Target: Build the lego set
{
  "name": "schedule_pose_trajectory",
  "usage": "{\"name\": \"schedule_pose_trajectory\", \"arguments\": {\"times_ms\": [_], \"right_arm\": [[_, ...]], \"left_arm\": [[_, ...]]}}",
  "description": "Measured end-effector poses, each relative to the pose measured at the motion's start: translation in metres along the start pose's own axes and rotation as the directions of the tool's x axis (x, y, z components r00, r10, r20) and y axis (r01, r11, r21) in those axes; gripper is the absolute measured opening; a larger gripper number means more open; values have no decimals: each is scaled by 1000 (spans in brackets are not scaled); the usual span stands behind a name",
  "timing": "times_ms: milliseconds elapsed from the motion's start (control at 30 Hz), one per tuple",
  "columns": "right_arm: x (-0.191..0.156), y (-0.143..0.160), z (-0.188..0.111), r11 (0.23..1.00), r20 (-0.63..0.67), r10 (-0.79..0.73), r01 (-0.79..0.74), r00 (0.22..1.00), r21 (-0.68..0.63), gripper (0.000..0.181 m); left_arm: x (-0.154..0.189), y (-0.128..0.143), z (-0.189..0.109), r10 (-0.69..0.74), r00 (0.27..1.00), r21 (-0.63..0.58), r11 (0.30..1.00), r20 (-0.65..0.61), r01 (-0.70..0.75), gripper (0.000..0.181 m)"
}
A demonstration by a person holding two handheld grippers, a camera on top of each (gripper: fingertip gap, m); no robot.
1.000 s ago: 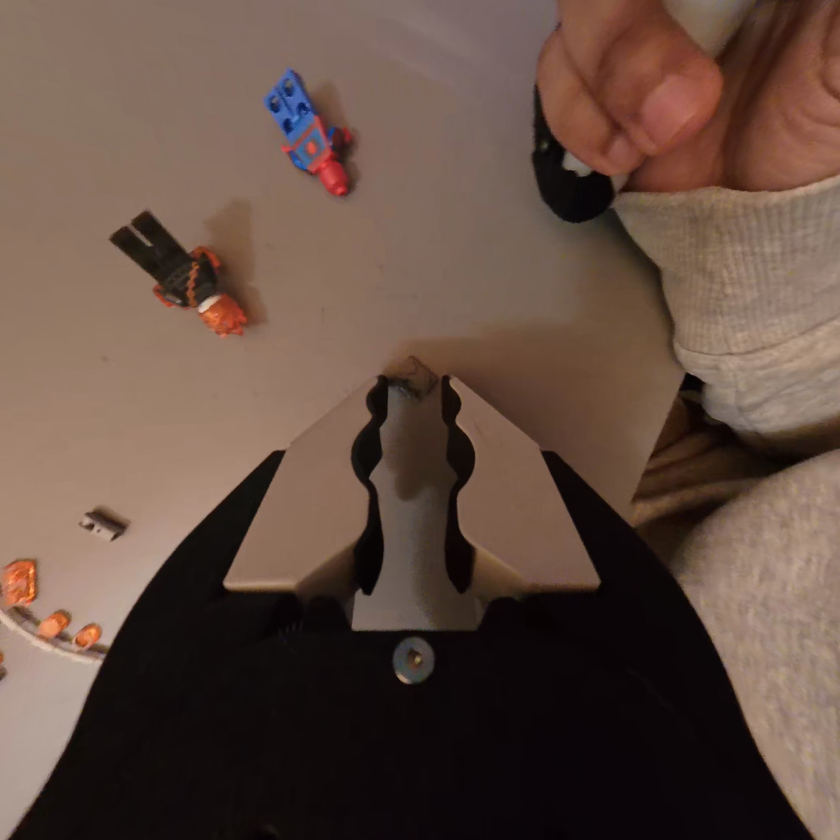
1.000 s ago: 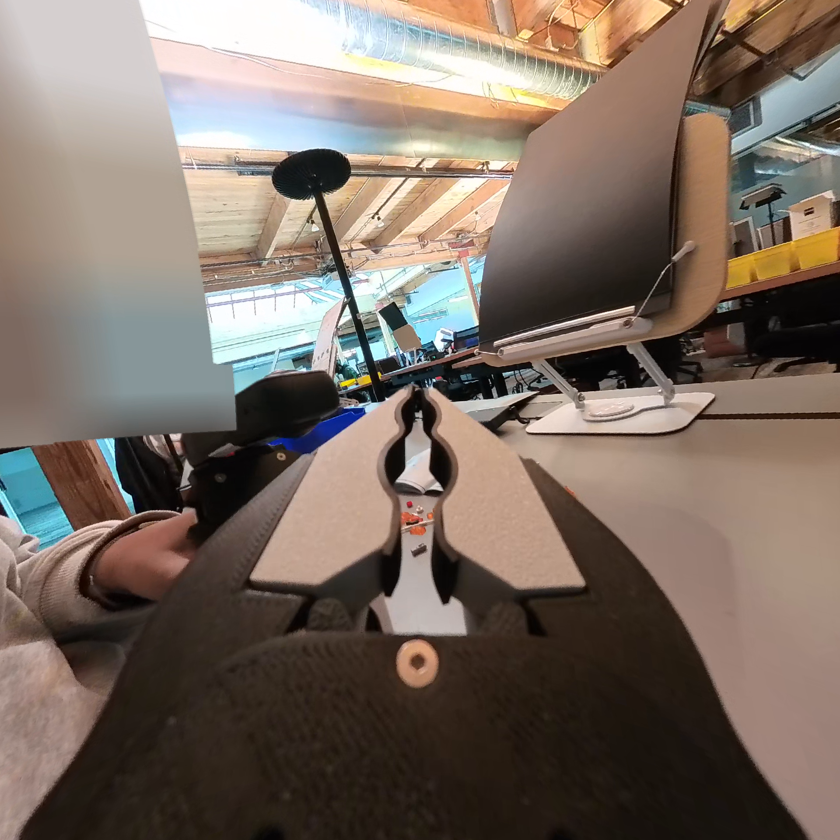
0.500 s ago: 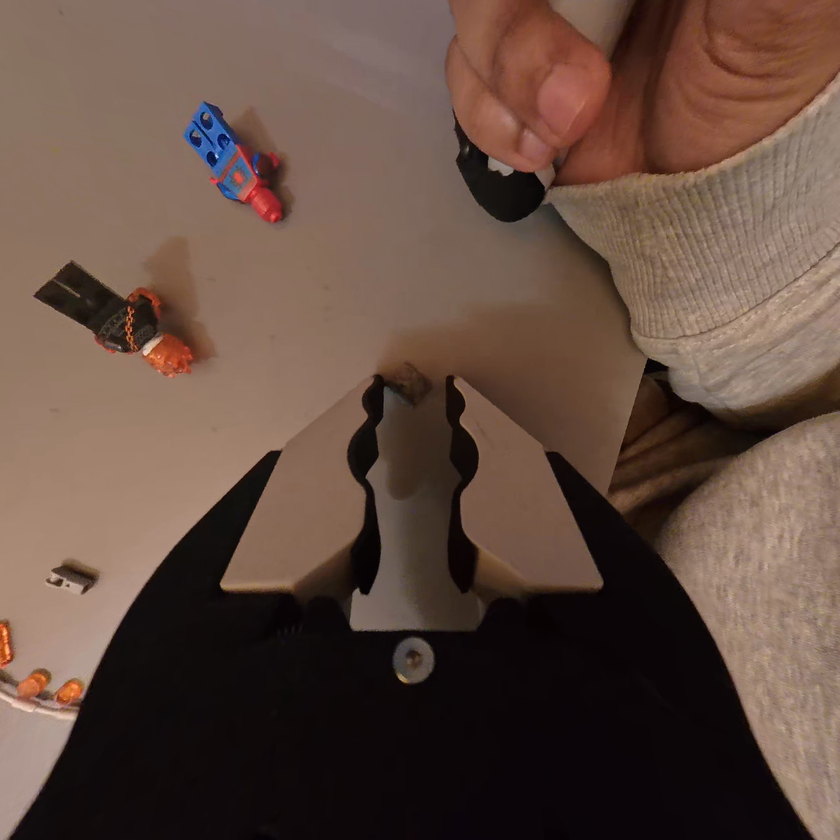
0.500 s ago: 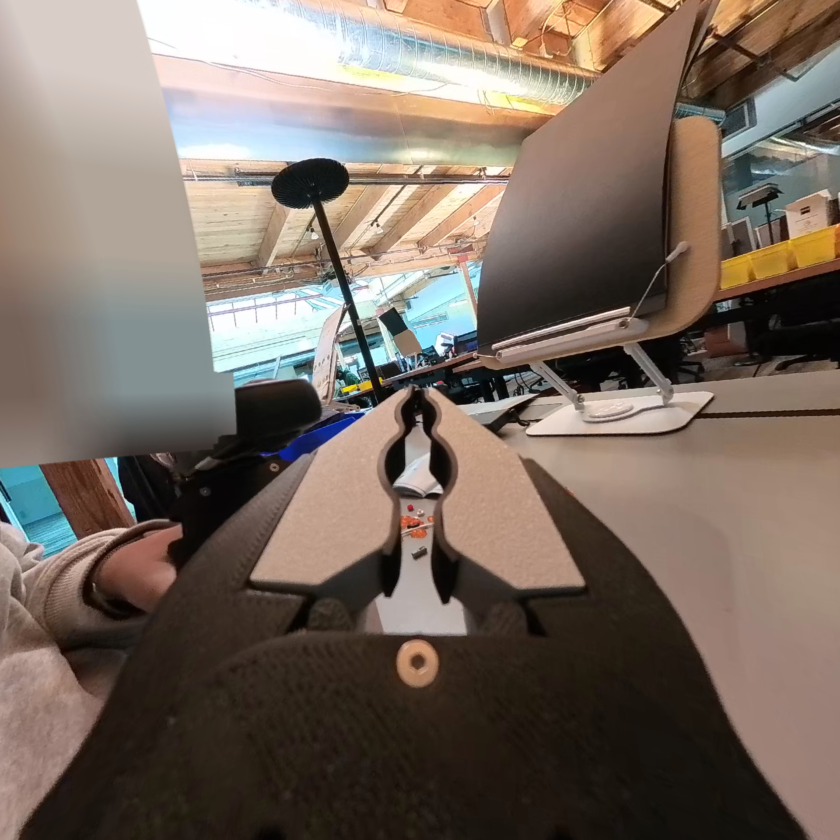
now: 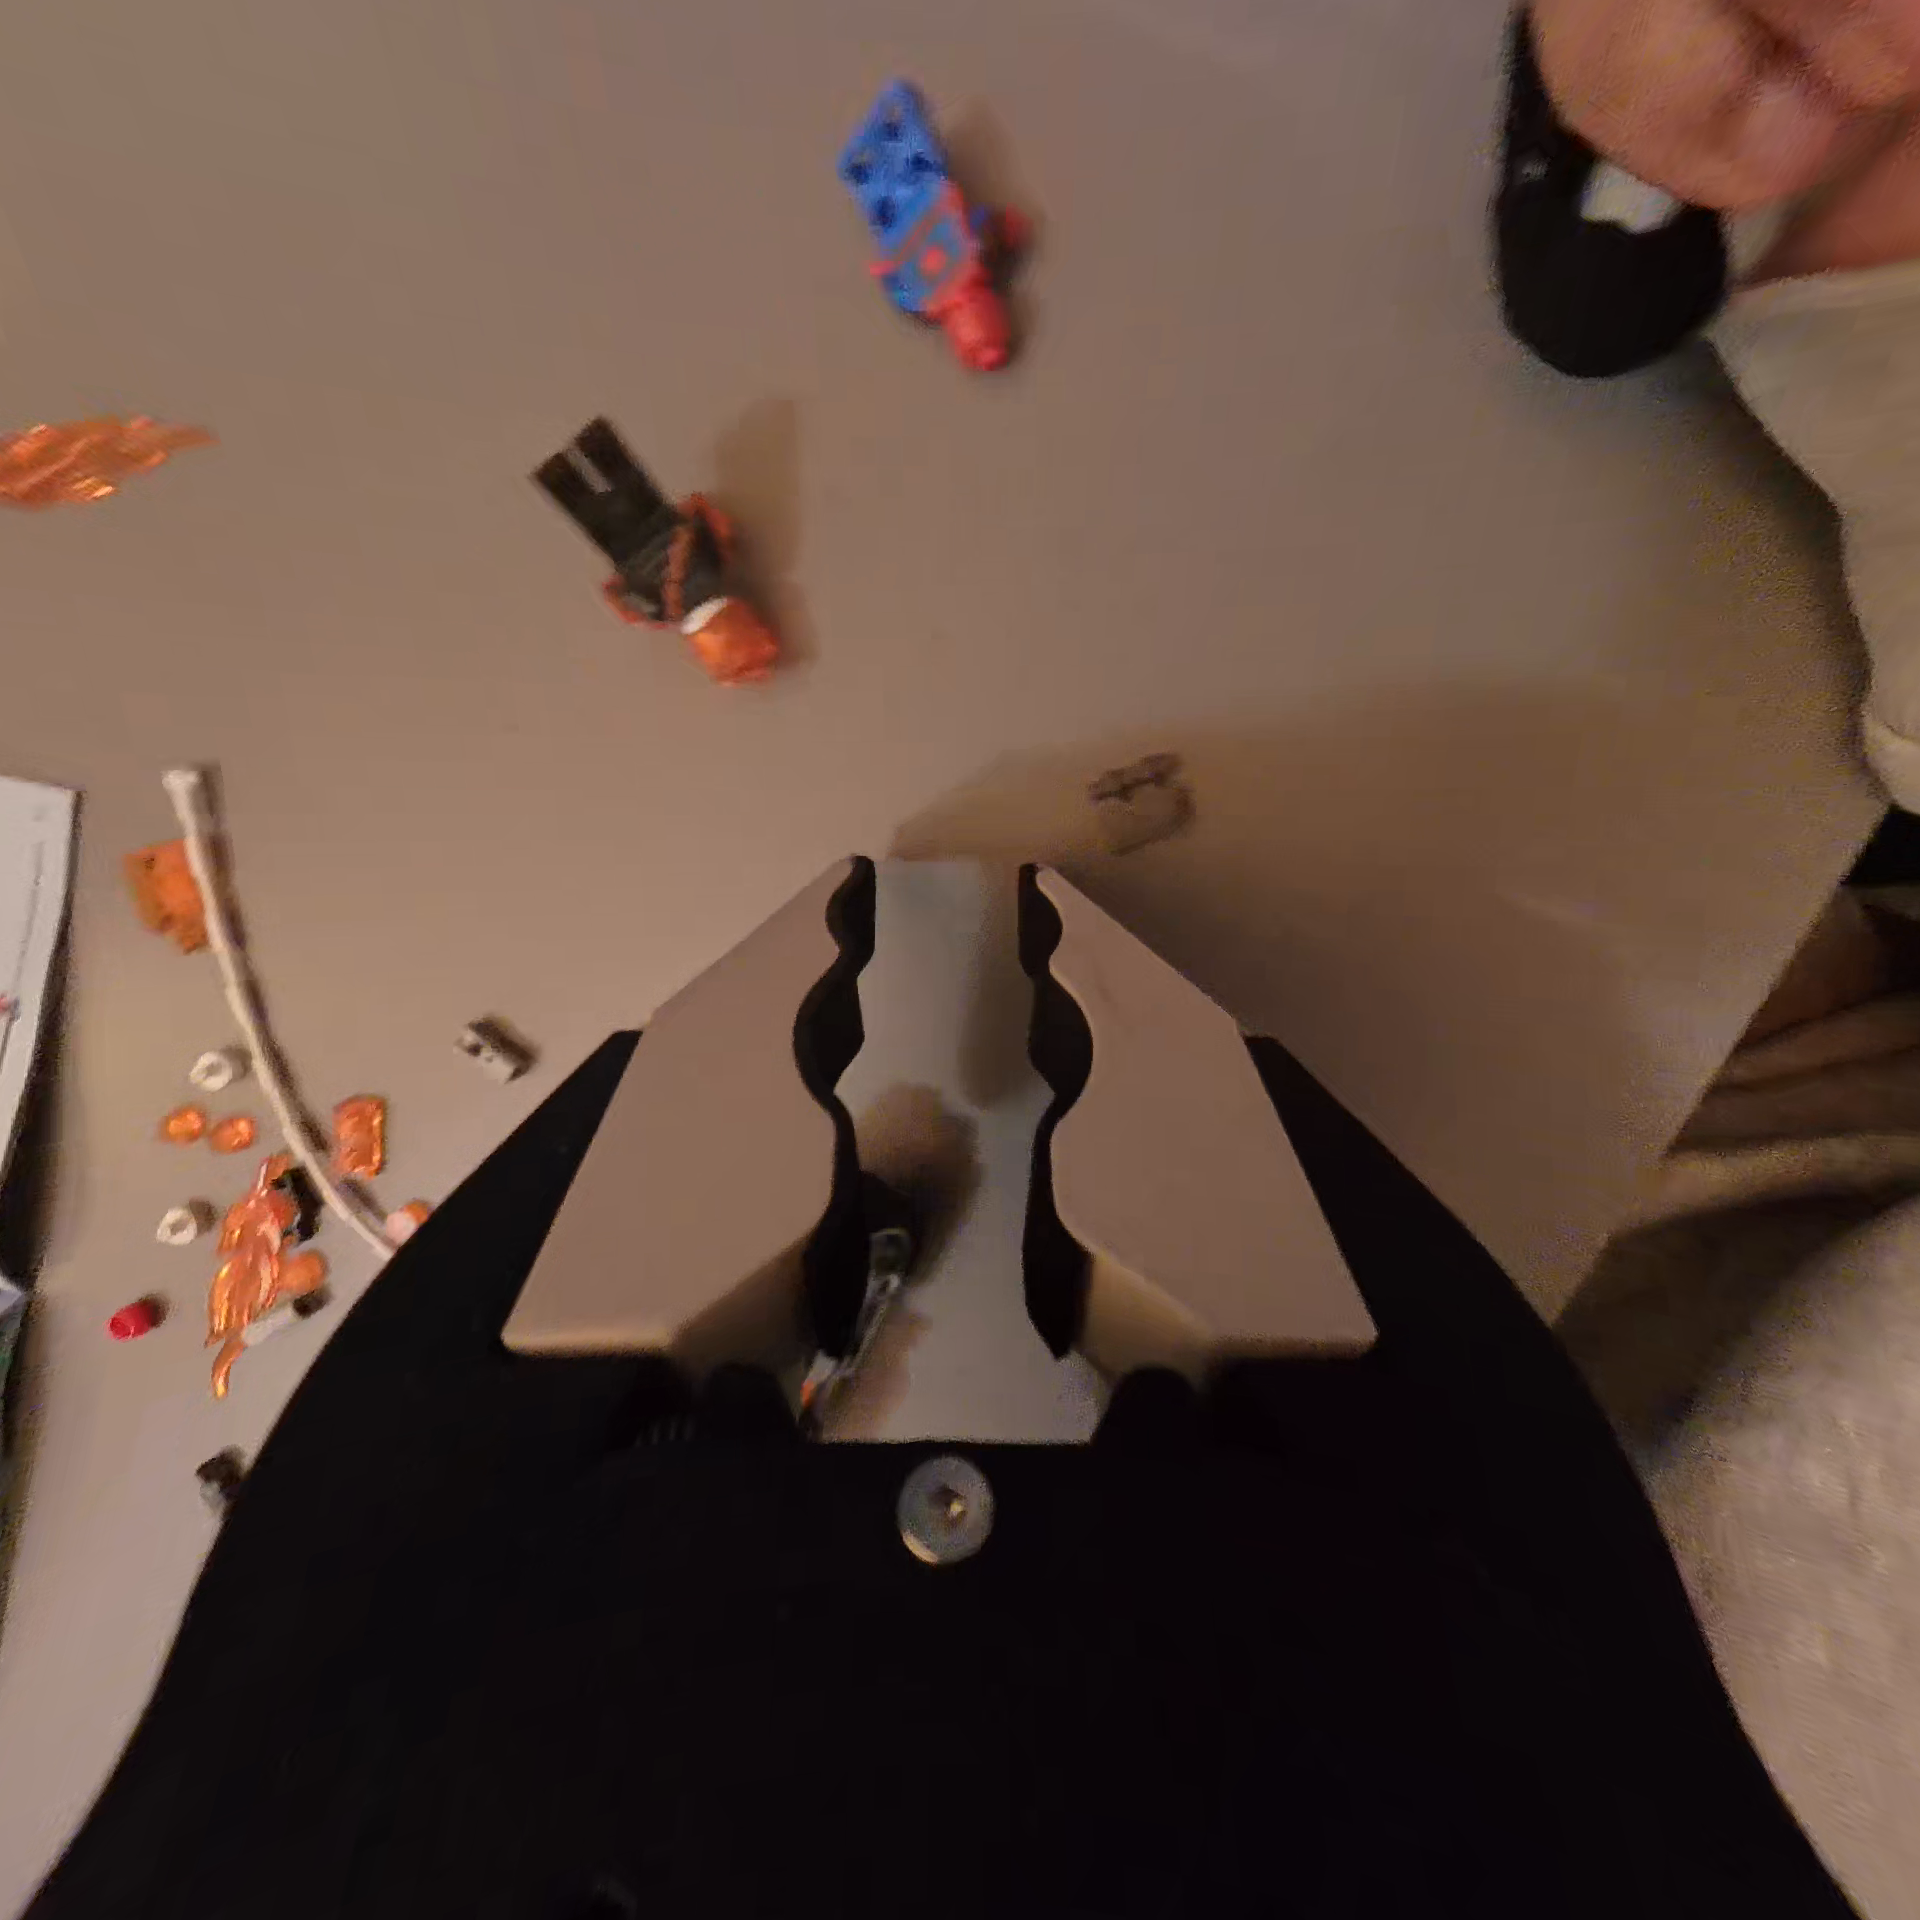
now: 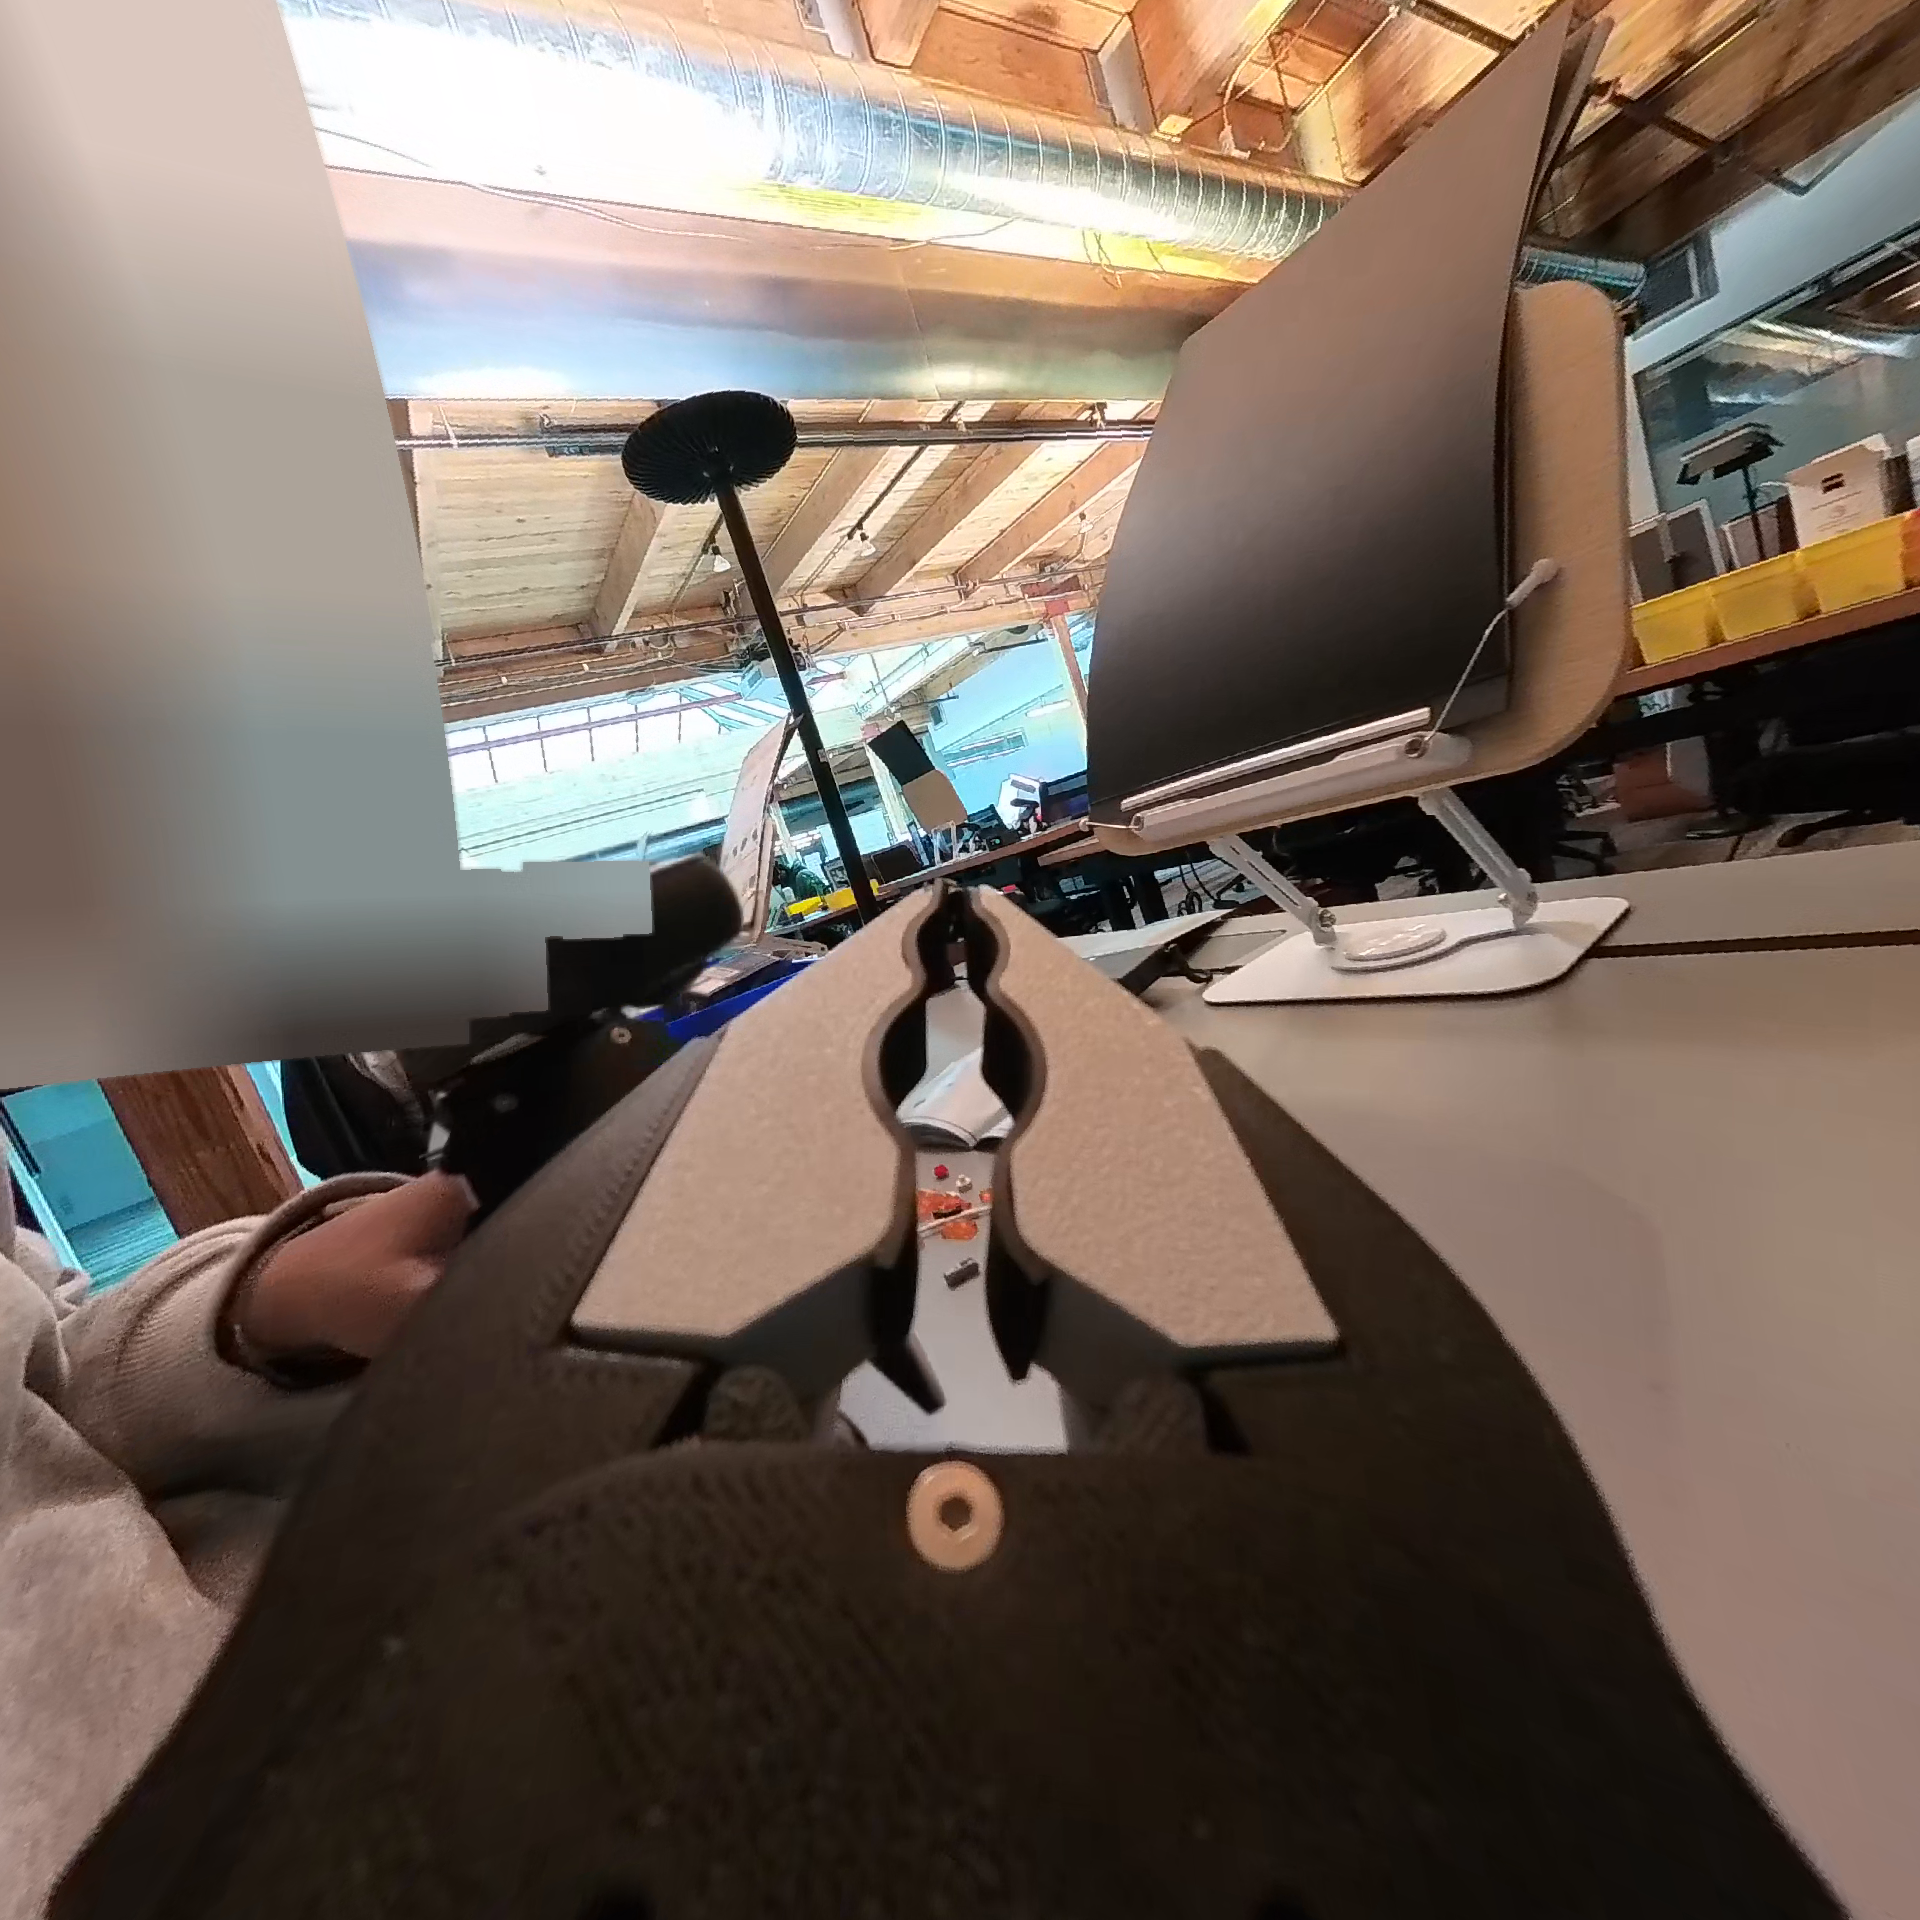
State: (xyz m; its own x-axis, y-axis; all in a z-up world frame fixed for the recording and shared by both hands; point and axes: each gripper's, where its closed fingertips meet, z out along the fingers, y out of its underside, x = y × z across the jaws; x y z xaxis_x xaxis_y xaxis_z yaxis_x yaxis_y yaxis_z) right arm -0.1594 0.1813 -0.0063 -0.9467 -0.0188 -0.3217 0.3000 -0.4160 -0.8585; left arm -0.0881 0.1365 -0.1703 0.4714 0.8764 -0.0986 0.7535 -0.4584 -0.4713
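Two minifigures (image 5: 686,577) beyond left tongs (image 5: 945,878)

My left camera looks almost straight down past my left gripper (image 5: 945,873) at the table (image 5: 1299,582) — close above the loose pieces (image 5: 260,1174). My right camera sits low, facing level across the same table (image 6: 1558,1195) toward the monitor (image 6: 1309,540) — both views share those scattered pieces (image 6: 951,1216).
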Motion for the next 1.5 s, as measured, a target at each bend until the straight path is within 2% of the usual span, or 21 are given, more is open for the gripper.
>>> {"name": "schedule_pose_trajectory", "arguments": {"times_ms": [67,233,467,600,800,1000,1100,1167,1400,1500], "right_arm": [[0,0,0,1000,0,1,-1,1000,-1,0],[1,0,0,1000,-2,3,-3,1000,2,0],[1,-1,-1,1000,-1,7,-7,1000,7,0],[1,-1,-2,1000,-1,9,-9,1000,10,0],[1,-2,-3,1000,-1,15,-14,1000,13,0],[1,-1,-3,1000,-2,13,-13,1000,12,0],[1,-1,-3,1000,-1,15,-15,1000,14,0],[1,-1,-3,1000,-1,15,-15,1000,14,0],[0,-1,-3,1000,0,17,-17,1000,14,0],[-1,0,-3,1000,9,18,-18,1000,5,0]], "left_arm": [[-2,-1,-2,-45,998,14,999,-33,46,27],[28,-6,-3,-57,985,29,998,-165,63,38],[36,-8,5,-89,990,11,996,-111,90,40],[30,-7,6,-75,995,-8,997,-60,74,28],[26,-6,6,-81,995,-9,997,-57,81,21],[30,-11,9,-73,995,-4,997,-65,73,33],[28,-12,9,-79,995,-9,997,-56,79,29],[26,-11,9,-84,995,-8,996,-52,84,18],[23,-9,8,-59,997,2,998,-56,59,17],[16,-12,-3,-31,997,62,997,-67,35,17]]}}
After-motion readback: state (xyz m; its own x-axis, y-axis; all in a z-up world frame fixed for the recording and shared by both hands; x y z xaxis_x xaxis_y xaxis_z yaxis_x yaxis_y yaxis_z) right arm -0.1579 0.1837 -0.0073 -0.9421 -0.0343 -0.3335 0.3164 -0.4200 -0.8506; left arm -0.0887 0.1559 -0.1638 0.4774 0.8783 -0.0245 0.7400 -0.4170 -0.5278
